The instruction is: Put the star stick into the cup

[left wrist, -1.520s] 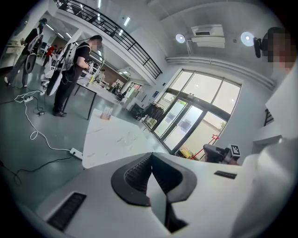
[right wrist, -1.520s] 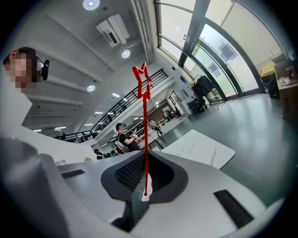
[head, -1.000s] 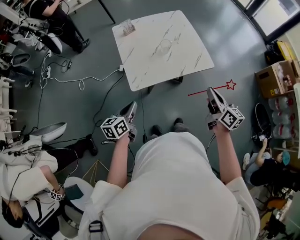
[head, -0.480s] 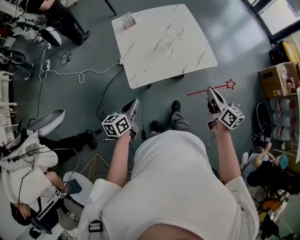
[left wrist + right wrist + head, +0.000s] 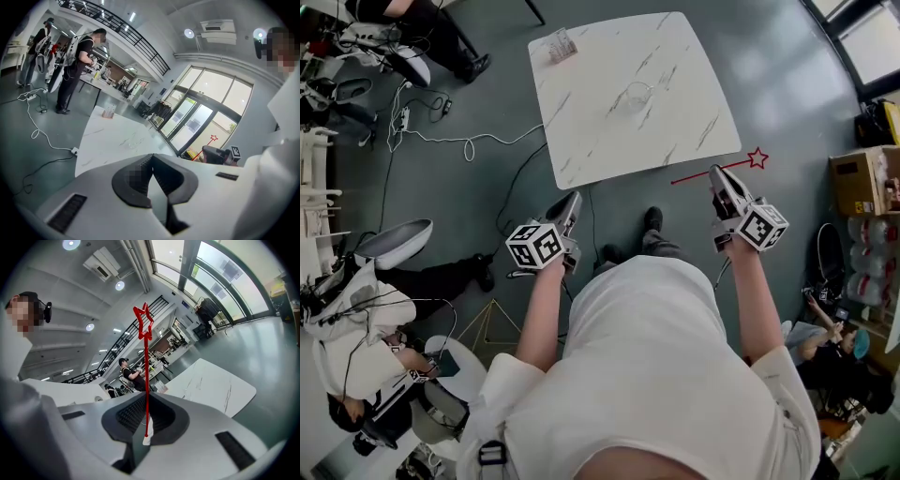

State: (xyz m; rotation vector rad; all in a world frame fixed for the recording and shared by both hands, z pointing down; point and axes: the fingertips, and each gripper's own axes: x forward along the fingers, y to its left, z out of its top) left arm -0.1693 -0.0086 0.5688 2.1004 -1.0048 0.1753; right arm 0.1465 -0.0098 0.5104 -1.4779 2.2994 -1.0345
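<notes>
A thin red star stick [image 5: 717, 170] is held level over the floor, just off the near right corner of the white marble table [image 5: 675, 56]. My right gripper [image 5: 715, 174] is shut on its shaft, and the star [image 5: 757, 157] points right. In the right gripper view the star stick [image 5: 145, 362] rises from between the shut jaws of the right gripper [image 5: 145, 404]. A clear cup [image 5: 636, 94] stands near the table's middle. My left gripper [image 5: 573, 201] hangs below the table's near edge. In its own view the left gripper [image 5: 151, 159] is shut on nothing.
A small holder [image 5: 560, 45] sits on the table's far left corner. A white cable [image 5: 469, 145] lies across the floor to the left. A person sits at the left [image 5: 356, 328] and another at the lower right [image 5: 830, 342]. A cardboard box [image 5: 862, 183] stands at the right.
The person has stepped closer to the table, so both grippers and the star stick now sit near its front edge. Both grips are unchanged.
</notes>
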